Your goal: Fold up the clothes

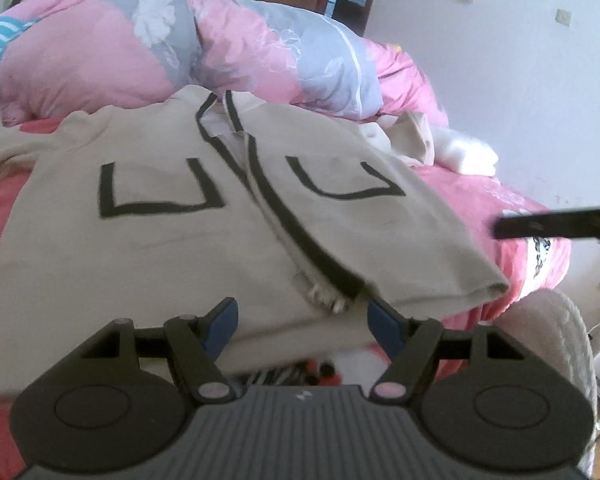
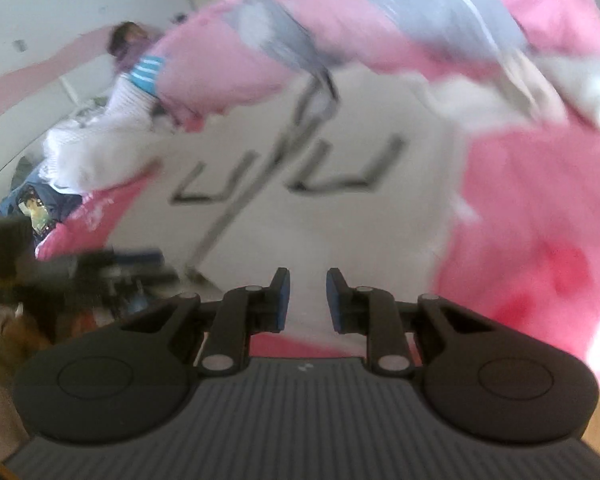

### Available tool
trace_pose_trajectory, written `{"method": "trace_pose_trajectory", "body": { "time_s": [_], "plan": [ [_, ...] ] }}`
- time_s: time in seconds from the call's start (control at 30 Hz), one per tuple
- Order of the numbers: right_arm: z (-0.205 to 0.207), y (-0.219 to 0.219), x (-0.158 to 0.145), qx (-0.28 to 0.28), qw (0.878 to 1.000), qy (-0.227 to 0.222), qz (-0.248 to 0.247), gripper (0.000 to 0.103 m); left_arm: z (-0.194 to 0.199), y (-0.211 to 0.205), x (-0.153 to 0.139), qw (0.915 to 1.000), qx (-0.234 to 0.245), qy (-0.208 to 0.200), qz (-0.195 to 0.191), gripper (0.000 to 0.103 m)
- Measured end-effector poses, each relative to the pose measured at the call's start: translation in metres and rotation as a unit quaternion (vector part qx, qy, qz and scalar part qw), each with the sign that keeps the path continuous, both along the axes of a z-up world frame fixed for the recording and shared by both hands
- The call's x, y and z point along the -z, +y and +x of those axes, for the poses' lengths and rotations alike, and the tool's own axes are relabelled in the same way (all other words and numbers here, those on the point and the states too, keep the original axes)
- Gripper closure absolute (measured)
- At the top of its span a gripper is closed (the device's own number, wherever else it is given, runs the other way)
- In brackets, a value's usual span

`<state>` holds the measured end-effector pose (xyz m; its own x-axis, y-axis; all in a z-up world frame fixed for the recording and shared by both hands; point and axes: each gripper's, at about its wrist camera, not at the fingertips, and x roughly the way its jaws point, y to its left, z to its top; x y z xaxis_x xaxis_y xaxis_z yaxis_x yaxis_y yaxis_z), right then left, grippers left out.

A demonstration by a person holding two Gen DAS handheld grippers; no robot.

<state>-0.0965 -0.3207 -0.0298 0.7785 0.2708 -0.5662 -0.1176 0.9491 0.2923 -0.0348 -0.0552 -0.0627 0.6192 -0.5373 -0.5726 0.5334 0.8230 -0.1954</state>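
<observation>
A beige cardigan [image 1: 168, 240] with black trim and two black-outlined pockets lies spread front-up on the pink bed. My left gripper [image 1: 302, 314] is open at its bottom hem, straddling the black front placket, with nothing clamped between the blue pads. At the right edge of the left wrist view, a dark finger of the right gripper [image 1: 556, 226] pokes in over the bed. The right wrist view is motion-blurred: the cardigan [image 2: 340, 208] fills the middle, and my right gripper [image 2: 308, 300] hangs open above its lower hem, holding nothing.
A bunched pink and grey quilt [image 1: 220, 52] lies behind the cardigan. White and cream clothes [image 1: 432, 140] are piled at the back right. The pink bed sheet [image 1: 500, 208] falls away at the right edge. More clothes [image 2: 88, 140] lie at the left of the bed.
</observation>
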Motion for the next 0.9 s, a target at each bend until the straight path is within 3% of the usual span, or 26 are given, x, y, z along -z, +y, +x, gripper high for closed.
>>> {"method": "trace_pose_trajectory", "body": {
  "time_s": [0.07, 0.3, 0.4, 0.47, 0.63, 0.8, 0.9],
  "plan": [
    [0.016, 0.02, 0.008, -0.009, 1.0, -0.005, -0.009, 0.083, -0.009, 0.007, 0.003, 1.0, -0.007, -0.004, 0.001, 0.03],
    [0.021, 0.045, 0.058, -0.01, 0.999, 0.04, -0.017, 0.083, -0.023, 0.025, 0.002, 0.9993, -0.031, -0.02, -0.004, 0.03],
    [0.005, 0.04, 0.052, 0.01, 0.999, 0.025, 0.035, 0.081, -0.021, 0.028, 0.0, 0.9992, -0.033, -0.019, -0.013, 0.03],
    [0.003, 0.04, 0.051, -0.003, 0.996, 0.006, 0.094, 0.081, -0.02, 0.029, -0.001, 0.9991, -0.035, -0.015, -0.018, 0.03],
    [0.026, 0.047, 0.072, -0.014, 0.968, 0.035, 0.247, 0.078, -0.019, 0.037, 0.001, 0.9985, -0.05, -0.003, -0.02, 0.031],
    [0.042, 0.048, 0.09, -0.002, 0.95, 0.06, 0.306, 0.077, -0.015, 0.054, 0.001, 0.9959, -0.08, 0.006, -0.041, 0.031],
    [0.044, 0.042, 0.087, 0.004, 0.946, 0.041, 0.321, 0.077, -0.01, 0.064, 0.003, 0.9933, -0.091, 0.023, -0.066, 0.031]
  ]
}}
